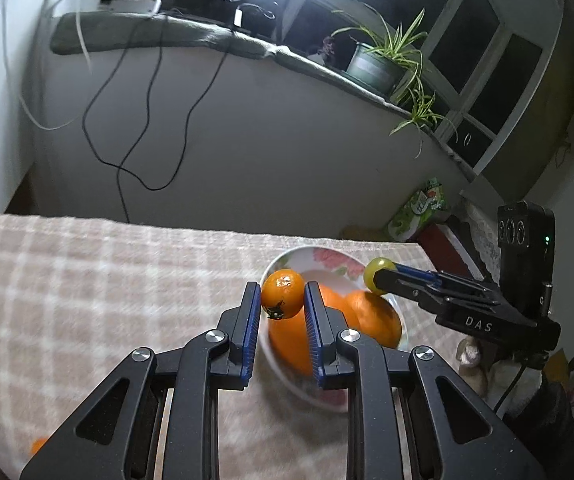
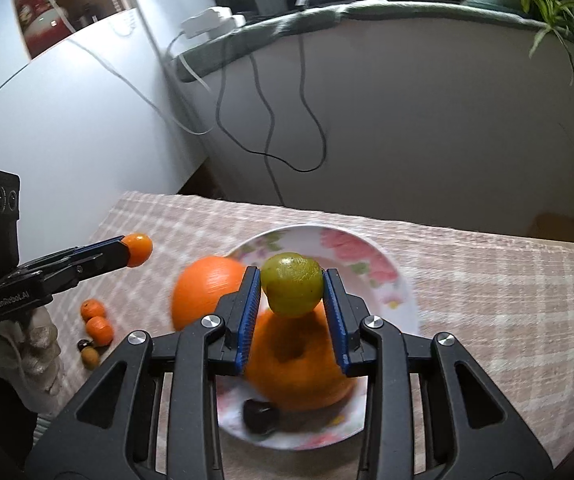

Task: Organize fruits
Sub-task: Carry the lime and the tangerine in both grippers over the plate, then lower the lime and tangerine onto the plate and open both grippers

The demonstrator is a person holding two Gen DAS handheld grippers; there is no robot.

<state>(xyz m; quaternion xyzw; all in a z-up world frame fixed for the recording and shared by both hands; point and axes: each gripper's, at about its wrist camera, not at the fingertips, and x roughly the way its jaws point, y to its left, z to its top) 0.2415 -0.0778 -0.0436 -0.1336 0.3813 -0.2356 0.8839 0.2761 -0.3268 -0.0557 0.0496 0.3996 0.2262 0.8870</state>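
Note:
My left gripper (image 1: 282,295) is shut on a small orange tomato (image 1: 283,294) with a dark stem, held just above the near rim of a white flowered plate (image 1: 329,257). Two big oranges (image 1: 371,316) lie in that plate. From the right wrist view, my right gripper (image 2: 291,290) is shut on a round green fruit (image 2: 291,290), hanging over the same plate (image 2: 403,304) and its two oranges (image 2: 207,288). A dark small fruit (image 2: 261,416) rests at the plate's near edge. Each gripper shows in the other's view: the right gripper (image 1: 377,276) at the plate's far right, the left gripper (image 2: 137,250) to the plate's left.
A checked beige cloth (image 1: 107,280) covers the table. Small orange fruits (image 2: 97,320), a dark one and a tan one (image 2: 89,358) lie on the cloth left of the plate. A gloved hand (image 2: 35,344) holds the left gripper. Beyond the table are a wall, hanging cables (image 1: 147,112) and a potted plant (image 1: 379,64).

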